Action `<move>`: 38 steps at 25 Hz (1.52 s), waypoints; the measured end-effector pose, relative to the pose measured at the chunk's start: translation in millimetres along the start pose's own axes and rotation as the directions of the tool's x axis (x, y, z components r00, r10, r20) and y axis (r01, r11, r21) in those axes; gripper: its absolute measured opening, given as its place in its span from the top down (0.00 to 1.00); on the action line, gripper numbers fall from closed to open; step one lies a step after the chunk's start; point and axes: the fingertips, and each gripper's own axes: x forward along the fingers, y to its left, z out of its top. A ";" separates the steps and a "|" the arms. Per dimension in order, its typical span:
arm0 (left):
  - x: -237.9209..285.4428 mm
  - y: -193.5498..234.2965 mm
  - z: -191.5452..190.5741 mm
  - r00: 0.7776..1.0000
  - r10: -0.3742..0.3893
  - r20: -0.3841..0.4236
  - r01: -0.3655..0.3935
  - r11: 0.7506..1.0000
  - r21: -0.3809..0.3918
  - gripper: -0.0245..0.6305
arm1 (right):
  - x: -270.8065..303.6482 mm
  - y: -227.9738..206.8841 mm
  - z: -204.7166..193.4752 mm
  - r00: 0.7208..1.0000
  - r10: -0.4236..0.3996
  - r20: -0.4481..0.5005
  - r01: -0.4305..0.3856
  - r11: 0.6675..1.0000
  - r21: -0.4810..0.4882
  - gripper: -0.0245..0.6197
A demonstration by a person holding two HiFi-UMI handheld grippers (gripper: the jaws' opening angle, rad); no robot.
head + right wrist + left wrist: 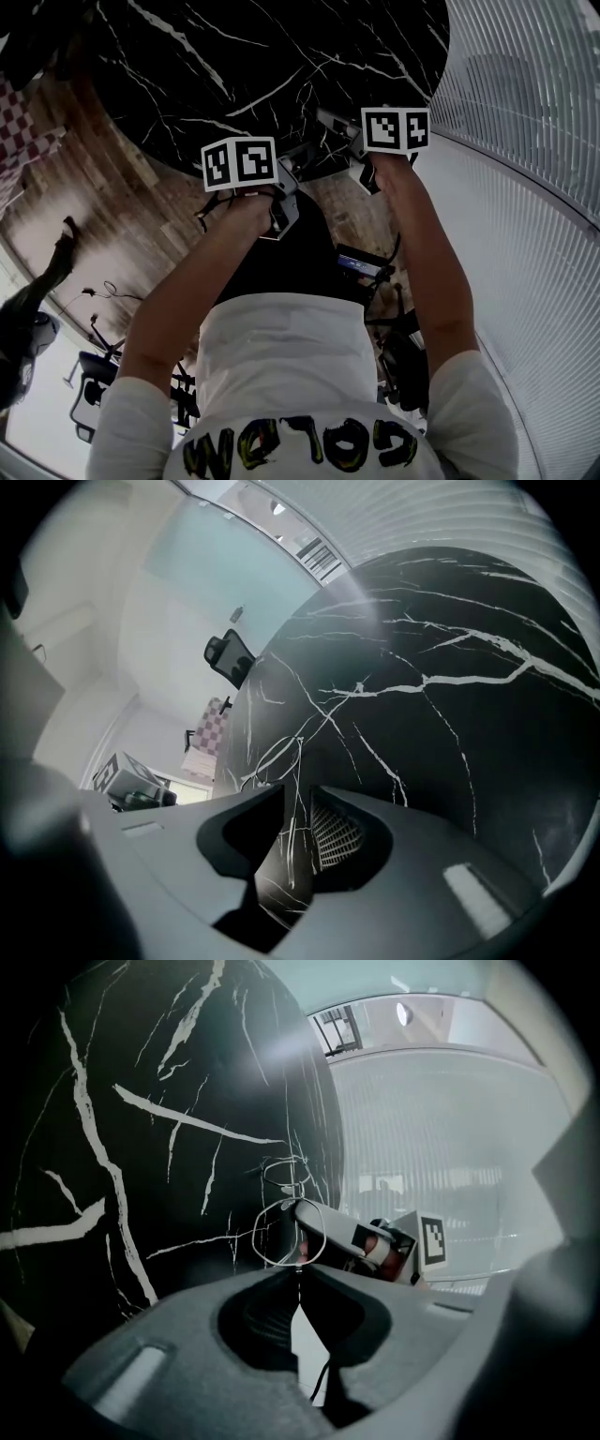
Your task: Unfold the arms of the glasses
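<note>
Thin wire-frame glasses [289, 1230] are held just above the black marble table [141, 1147], near its edge. My left gripper [298, 1274] is shut on the wire below one lens ring. A finger [328, 1227] of my right gripper lies against the far side of that ring. In the right gripper view the glasses [274, 757] show as faint wire loops ahead of my right gripper [297, 789], whose jaws stand open. A thin line runs into their gap, and the pads do not press on it. In the head view both marker cubes [239, 162] hover at the table's [234, 56] near edge.
The round table's rim curves close under both hands. A ribbed white wall [525, 141] stands to the right and wooden floor [94, 206] to the left. An office chair [230, 658] and a checkered cloth [202, 738] sit beyond the table.
</note>
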 end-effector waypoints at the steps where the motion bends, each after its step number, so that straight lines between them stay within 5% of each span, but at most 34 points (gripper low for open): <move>1: 0.1 0.1 0.2 1.000 -0.002 -0.001 0.002 1.000 -0.002 0.96 | 1.8 -0.1 -2.3 1.000 -0.004 -0.013 0.003 1.000 -0.007 0.83; 4: -0.3 1.4 -0.4 1.000 -0.006 -0.008 0.006 1.000 -0.007 0.96 | 5.0 -3.0 -7.1 0.999 -0.033 -0.039 0.032 0.999 -0.040 0.94; 15: -15.9 14.5 5.5 0.999 -0.004 -0.038 0.004 1.000 -0.006 0.95 | -5.5 -13.9 -8.2 0.989 -0.138 -0.049 0.125 0.969 -0.212 0.95; 24: -25.8 25.7 11.1 0.997 -0.018 -0.071 0.017 1.000 -0.015 0.95 | -14.0 -14.1 -3.9 0.976 -0.216 -0.024 0.185 0.884 -0.428 0.95; 32: -27.9 28.4 10.2 0.993 -0.036 -0.117 0.034 0.999 -0.018 0.95 | -18.8 -17.5 -0.1 0.952 -0.305 -0.014 0.232 0.753 -0.616 0.95; 38: -25.9 30.4 10.0 0.988 -0.053 -0.145 0.049 0.998 -0.034 0.95 | -17.2 -19.8 1.1 0.950 -0.312 -0.017 0.232 0.742 -0.629 0.95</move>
